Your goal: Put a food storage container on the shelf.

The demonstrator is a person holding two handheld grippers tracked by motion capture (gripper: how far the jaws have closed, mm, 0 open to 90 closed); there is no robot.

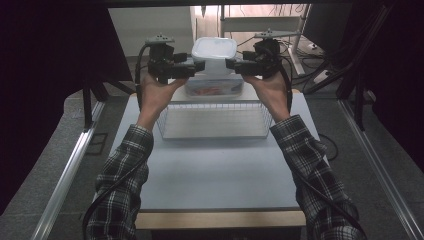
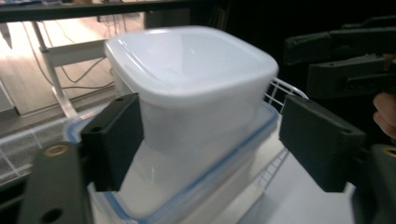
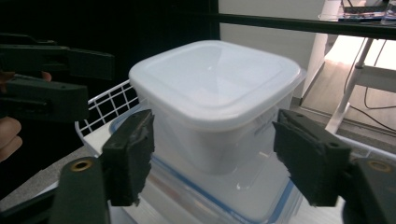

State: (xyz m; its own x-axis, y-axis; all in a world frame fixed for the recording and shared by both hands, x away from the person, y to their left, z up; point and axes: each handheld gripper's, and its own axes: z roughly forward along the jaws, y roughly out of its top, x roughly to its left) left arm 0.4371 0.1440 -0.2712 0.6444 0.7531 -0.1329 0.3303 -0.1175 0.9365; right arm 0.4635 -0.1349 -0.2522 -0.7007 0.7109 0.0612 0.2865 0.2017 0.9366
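A white lidded tub [image 1: 214, 50] stands on top of a wider clear box with a blue-rimmed lid [image 1: 215, 89], at the far side of a wire basket [image 1: 215, 120]. My left gripper [image 1: 197, 66] comes in from the left and my right gripper [image 1: 231, 64] from the right, both level with the tub's wall. In the left gripper view the tub [image 2: 191, 79] sits between the open jaws of the left gripper [image 2: 212, 140], with a gap at the right pad [image 2: 317, 140]. In the right gripper view the right gripper [image 3: 219, 161] stands open around the tub [image 3: 215, 88], pads off its sides.
The wire basket stands on a pale grey table [image 1: 215, 170], whose front half is bare. Black curtains hang at both sides. A metal rack and cables [image 1: 310, 55] lie beyond the table. Whether the clear box rests in the basket or on its rim I cannot tell.
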